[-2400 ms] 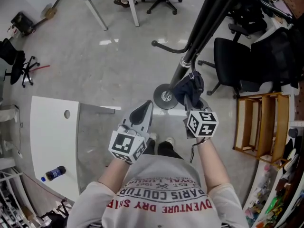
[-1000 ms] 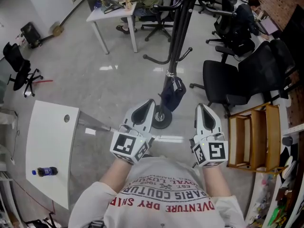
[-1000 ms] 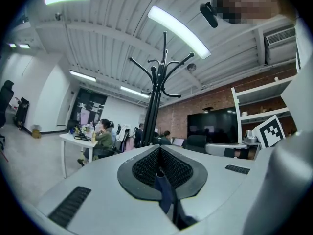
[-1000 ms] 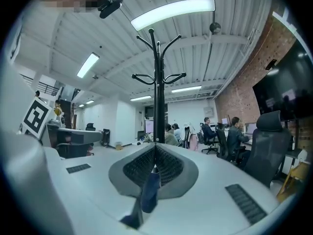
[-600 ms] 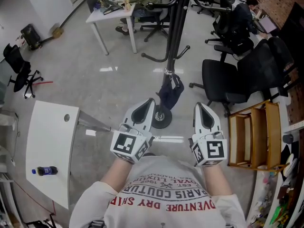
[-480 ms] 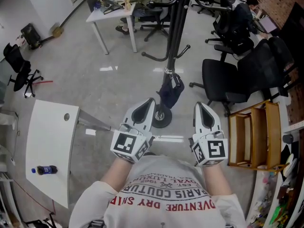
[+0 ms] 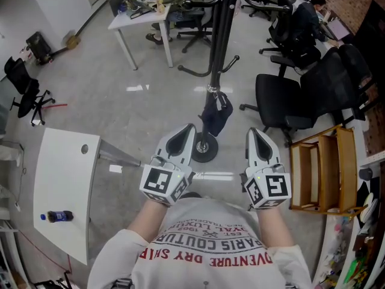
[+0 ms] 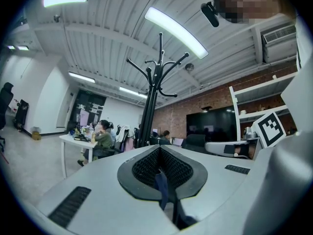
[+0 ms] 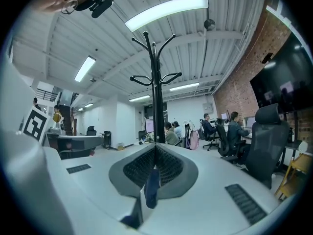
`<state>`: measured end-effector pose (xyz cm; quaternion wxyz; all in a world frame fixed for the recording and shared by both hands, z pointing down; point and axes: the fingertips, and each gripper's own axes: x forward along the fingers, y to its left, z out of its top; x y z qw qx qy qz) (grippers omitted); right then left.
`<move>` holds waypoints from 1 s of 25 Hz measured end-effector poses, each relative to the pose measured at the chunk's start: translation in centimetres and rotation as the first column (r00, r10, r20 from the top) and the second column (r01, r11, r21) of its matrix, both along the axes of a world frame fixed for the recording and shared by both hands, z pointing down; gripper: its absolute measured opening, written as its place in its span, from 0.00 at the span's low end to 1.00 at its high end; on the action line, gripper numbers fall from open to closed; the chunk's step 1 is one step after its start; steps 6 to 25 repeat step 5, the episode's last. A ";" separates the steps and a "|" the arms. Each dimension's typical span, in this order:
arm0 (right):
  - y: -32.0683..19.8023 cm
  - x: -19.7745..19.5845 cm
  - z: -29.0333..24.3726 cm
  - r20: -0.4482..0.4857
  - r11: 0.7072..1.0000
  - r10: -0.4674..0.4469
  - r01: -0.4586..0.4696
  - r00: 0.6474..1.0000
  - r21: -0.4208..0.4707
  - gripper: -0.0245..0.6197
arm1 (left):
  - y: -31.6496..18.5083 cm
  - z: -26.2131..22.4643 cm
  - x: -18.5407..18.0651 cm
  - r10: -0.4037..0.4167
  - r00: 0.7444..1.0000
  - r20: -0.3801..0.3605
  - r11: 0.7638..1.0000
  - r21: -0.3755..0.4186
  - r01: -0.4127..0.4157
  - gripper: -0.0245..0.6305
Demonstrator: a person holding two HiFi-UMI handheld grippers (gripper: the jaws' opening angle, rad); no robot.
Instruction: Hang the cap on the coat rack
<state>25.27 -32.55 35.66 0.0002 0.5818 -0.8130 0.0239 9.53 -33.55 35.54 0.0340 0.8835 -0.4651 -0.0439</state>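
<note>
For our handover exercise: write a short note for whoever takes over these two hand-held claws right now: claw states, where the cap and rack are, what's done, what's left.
Left claw: shut, empty, short of the rack.
Right claw: shut, empty, beside it.
Dark blue fabric cap: hangs on a low hook of the black metal coat rack, clear of both claws.
Done: cap hung and let go.
Left: probably nothing; perhaps check it sits securely.
</note>
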 end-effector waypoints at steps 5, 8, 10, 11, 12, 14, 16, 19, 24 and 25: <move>0.3 0.0 -0.3 -0.005 1.000 0.002 -0.002 1.000 0.010 0.06 | 0.3 0.0 -0.4 -0.007 1.000 -0.004 1.000 0.006 0.007 0.05; 0.3 0.0 -0.3 -0.005 1.000 0.002 -0.002 1.000 0.010 0.06 | 0.3 0.0 -0.4 -0.007 1.000 -0.004 1.000 0.006 0.007 0.05; 0.3 0.0 -0.3 -0.005 1.000 0.002 -0.002 1.000 0.010 0.06 | 0.3 0.0 -0.4 -0.007 1.000 -0.004 1.000 0.006 0.007 0.05; 0.3 0.0 -0.3 -0.005 1.000 0.002 -0.002 1.000 0.010 0.06 | 0.3 0.0 -0.4 -0.007 1.000 -0.004 1.000 0.006 0.007 0.05; 0.3 0.0 -0.3 -0.005 1.000 0.002 -0.002 1.000 0.010 0.06 | 0.3 0.0 -0.4 -0.007 1.000 -0.004 1.000 0.006 0.007 0.05; 0.3 0.0 -0.3 -0.005 1.000 0.002 -0.002 1.000 0.010 0.06 | 0.3 0.0 -0.4 -0.007 1.000 -0.004 1.000 0.006 0.007 0.05; 0.3 0.0 -0.3 -0.005 1.000 0.002 -0.002 1.000 0.010 0.06 | 0.3 0.0 -0.4 -0.007 1.000 -0.004 1.000 0.006 0.007 0.05; 0.3 0.0 -0.3 -0.005 1.000 0.002 -0.002 1.000 0.010 0.06 | 0.3 0.0 -0.4 -0.007 1.000 -0.004 1.000 0.006 0.007 0.05; 0.3 0.0 -0.3 -0.005 1.000 0.002 -0.002 1.000 0.010 0.06 | 0.3 0.0 -0.4 -0.007 1.000 -0.004 1.000 0.006 0.007 0.05; 0.3 0.0 -0.3 -0.005 1.000 0.002 -0.002 1.000 0.010 0.06 | 0.3 0.0 -0.4 -0.007 1.000 -0.004 1.000 0.006 0.007 0.05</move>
